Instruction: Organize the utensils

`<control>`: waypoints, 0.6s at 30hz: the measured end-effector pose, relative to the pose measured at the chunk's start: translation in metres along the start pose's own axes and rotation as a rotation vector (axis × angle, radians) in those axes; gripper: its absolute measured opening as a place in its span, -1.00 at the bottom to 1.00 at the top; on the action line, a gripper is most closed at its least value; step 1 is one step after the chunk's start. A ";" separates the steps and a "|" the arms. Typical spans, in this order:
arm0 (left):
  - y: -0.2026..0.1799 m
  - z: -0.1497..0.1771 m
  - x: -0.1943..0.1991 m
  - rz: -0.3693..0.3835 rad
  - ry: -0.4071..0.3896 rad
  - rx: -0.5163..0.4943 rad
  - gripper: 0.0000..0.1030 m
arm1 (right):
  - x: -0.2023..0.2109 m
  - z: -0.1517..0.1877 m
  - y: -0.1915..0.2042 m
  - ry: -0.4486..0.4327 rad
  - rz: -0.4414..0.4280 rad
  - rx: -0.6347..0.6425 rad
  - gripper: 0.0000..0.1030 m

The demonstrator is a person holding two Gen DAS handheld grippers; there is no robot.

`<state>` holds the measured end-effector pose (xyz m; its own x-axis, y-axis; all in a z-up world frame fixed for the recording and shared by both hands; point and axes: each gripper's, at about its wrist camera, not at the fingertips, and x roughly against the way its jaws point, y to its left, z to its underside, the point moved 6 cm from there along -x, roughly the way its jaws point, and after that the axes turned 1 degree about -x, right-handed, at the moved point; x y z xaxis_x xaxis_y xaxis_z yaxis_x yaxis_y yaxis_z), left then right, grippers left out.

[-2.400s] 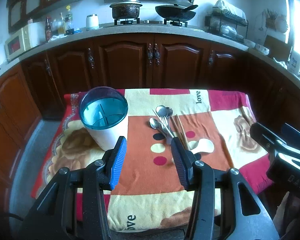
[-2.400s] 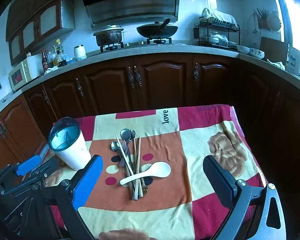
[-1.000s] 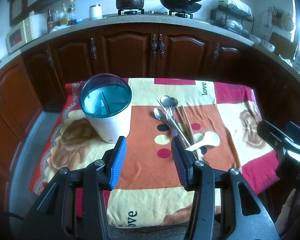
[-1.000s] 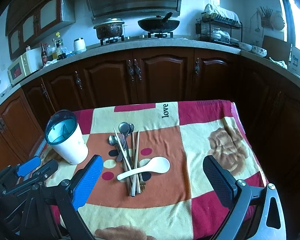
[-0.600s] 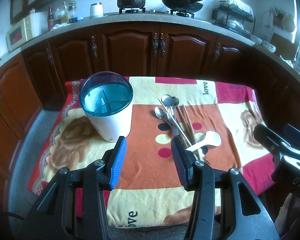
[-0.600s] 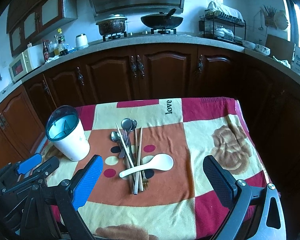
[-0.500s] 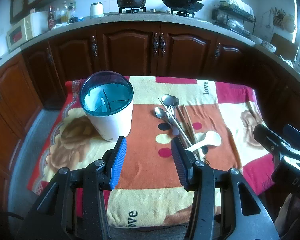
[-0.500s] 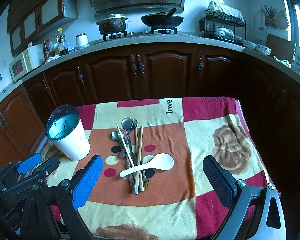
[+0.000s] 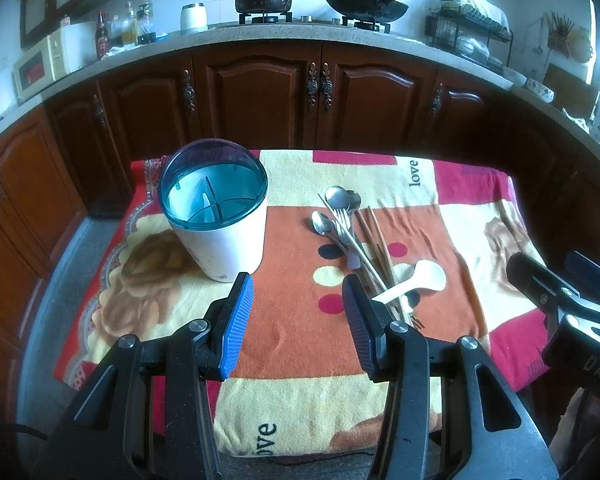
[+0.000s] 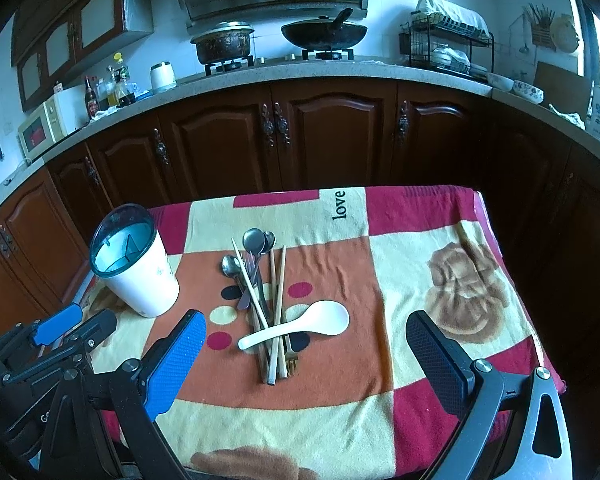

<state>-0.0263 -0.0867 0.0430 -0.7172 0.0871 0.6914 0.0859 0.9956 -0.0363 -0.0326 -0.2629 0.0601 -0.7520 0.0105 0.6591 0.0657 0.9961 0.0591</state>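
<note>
Fleece cloth (image 9: 300,344), soft and wrinkled, patterned in orange, cream and red squares, is covering a small table in the left wrist view. One white cylindrical utensil holder (image 9: 220,236) with a translucent teal rim and inner dividers is standing upright on it, left of a loose heap of utensils. The left gripper (image 9: 296,320) is hovering low over the near part of the cloth, its ribbed pads parted and holding nothing; one pad is blue, the other dark. Three rounded metal spoons (image 9: 337,199) and one metal fork (image 9: 343,218) are lying in the heap, heads pointing away. From the right wrist view, the right gripper (image 10: 304,354) is spreading wide and empty above the near edge, one textured blue pad at left, one black at right. Just beyond it, one smooth white plastic ladle-shaped spoon (image 10: 300,328) is lying crosswise on top of several slim wooden chopsticks (image 10: 278,304); their exact count is hard to tell. The holder (image 10: 134,268) is sitting well left of the heap, apart from it.
</note>
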 end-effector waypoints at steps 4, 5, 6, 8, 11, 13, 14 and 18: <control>-0.001 0.000 0.000 0.000 -0.001 -0.001 -0.11 | -0.002 0.000 0.000 0.004 0.000 0.001 0.93; -0.001 0.000 0.000 0.000 -0.001 -0.001 -0.11 | -0.002 0.000 0.000 0.005 0.000 0.001 0.93; -0.001 0.000 0.000 0.000 0.000 -0.001 -0.11 | -0.003 0.000 0.000 0.007 -0.001 0.000 0.93; 0.000 0.000 -0.001 0.001 0.002 -0.001 -0.11 | -0.004 0.000 0.000 0.013 -0.002 0.001 0.93; 0.001 0.001 -0.002 0.000 0.003 -0.001 -0.11 | -0.007 0.000 -0.001 0.017 -0.002 0.001 0.93; 0.002 0.002 -0.005 -0.001 0.005 -0.001 -0.11 | -0.008 0.001 -0.001 0.022 -0.007 -0.002 0.93; 0.002 0.002 -0.006 -0.002 0.008 0.000 -0.11 | -0.009 0.001 -0.002 0.024 -0.009 -0.004 0.93; 0.001 0.002 -0.011 -0.002 0.017 -0.001 -0.11 | -0.013 0.003 -0.004 0.035 -0.016 -0.015 0.93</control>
<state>-0.0203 -0.0862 0.0339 -0.7058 0.0847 0.7033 0.0852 0.9958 -0.0344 -0.0251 -0.2672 0.0495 -0.7294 -0.0090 0.6841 0.0634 0.9947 0.0808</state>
